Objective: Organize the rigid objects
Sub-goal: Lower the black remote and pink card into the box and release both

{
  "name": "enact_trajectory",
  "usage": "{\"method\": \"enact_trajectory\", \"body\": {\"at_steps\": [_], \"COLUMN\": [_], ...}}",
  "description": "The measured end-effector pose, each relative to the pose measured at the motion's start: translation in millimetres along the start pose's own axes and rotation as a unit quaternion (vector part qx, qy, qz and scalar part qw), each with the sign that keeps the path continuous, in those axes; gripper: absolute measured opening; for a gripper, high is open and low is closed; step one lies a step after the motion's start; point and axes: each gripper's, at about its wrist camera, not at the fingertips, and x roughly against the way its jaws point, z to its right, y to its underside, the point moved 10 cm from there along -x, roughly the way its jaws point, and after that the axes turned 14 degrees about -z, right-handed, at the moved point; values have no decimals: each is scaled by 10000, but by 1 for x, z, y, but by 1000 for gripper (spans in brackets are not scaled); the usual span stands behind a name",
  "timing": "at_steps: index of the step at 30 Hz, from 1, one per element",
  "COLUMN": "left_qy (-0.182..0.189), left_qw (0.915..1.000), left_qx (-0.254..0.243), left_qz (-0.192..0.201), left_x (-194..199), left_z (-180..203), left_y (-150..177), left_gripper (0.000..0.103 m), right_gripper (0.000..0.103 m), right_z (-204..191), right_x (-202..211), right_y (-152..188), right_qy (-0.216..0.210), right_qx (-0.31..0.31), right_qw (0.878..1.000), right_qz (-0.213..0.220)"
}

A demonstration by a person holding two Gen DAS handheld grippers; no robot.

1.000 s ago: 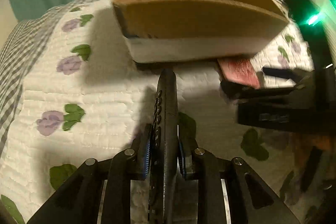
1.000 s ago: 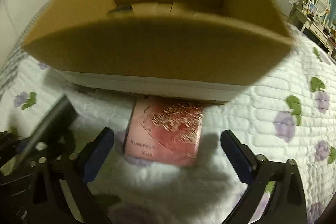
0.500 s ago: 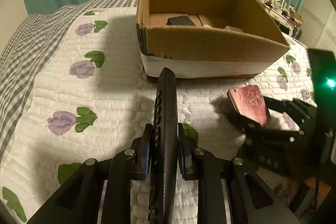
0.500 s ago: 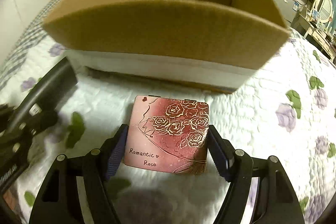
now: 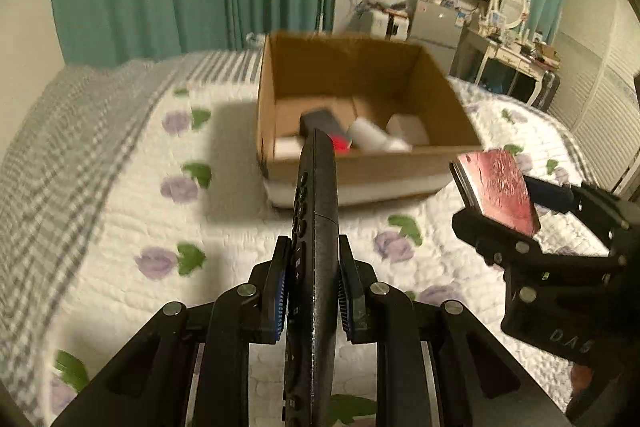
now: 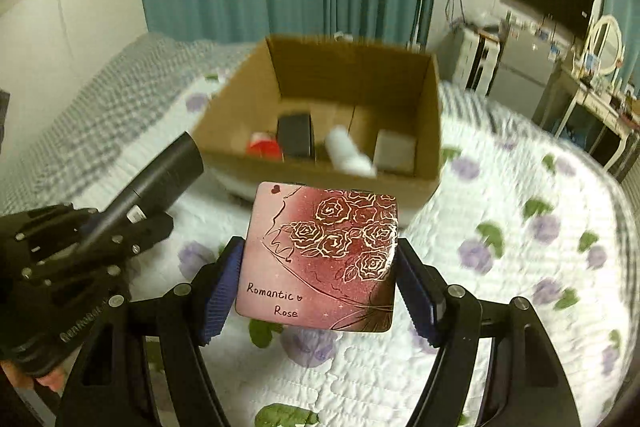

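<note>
Left gripper [image 5: 312, 291] pinches slim rigid remote [image 5: 316, 227] mid-body; right gripper [image 6: 320, 287] clamps flat pink case [image 6: 320, 259] by its edges, slick-looking; both aloft, cardboard box [image 6: 320, 179] at twelve o'clock

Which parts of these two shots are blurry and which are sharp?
Left wrist view: the remote in the left claw is sharp, the cardboard box and quilt smeared. Right wrist view: the rose tin in the right claw is crisp, the box contents blurred.
</note>
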Motion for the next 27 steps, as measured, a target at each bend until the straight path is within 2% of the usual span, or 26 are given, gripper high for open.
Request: {"method": "enact_trajectory", "body": {"at_steps": [6, 13, 20, 27], "left_qy": [-57, -165, -215, -45], "left_qw": [9991, 9972, 9968, 9988], "left_qx": [-145, -192, -234, -177], "left_qz": [387, 710, 728, 462], "left_x": [33, 42, 11, -42], "left_z": [8, 7, 4, 2], "left_y": [-34, -89, -141, -177], "left_gripper": [21, 21, 21, 21], "right_gripper": [73, 73, 73, 73], "right_z": [3, 15, 33, 56], "right_x": [38, 46, 26, -12], "right_y": [-33, -78, -129, -165], "right_qy": [37, 6, -23, -1], "right_qx": [67, 80, 43, -84], "right_qw": [9990, 9973, 9961, 9964], "right_qz": [439, 734, 877, 847]}}
